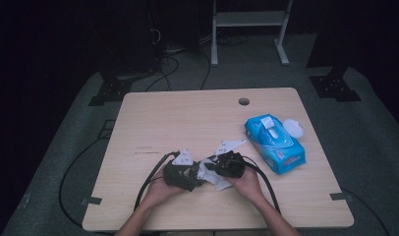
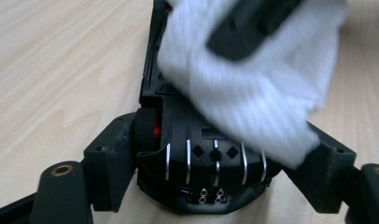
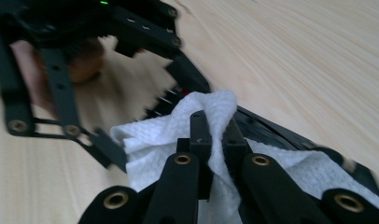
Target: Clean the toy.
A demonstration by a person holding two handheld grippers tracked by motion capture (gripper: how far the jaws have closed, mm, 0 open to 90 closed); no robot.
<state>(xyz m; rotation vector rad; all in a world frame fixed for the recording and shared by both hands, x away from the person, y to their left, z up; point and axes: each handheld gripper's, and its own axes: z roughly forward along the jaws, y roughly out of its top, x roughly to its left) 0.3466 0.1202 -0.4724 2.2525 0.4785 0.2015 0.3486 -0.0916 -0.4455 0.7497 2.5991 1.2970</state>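
Both forearms are coming in from the near edge, converging toward the middle. The left hand (image 1: 158,191) is cupping the left hand-held gripper (image 1: 193,173) from behind, pointing it to the right; in its own view its jaws are standing apart on either side of a black object, not visibly pressing it. The right hand (image 1: 246,183) is gripping the right hand-held gripper (image 1: 211,166), aiming it leftward at the other. Its jaws are lying pinched together on a white wipe (image 3: 215,112), fingertips nearly meeting the left one's.
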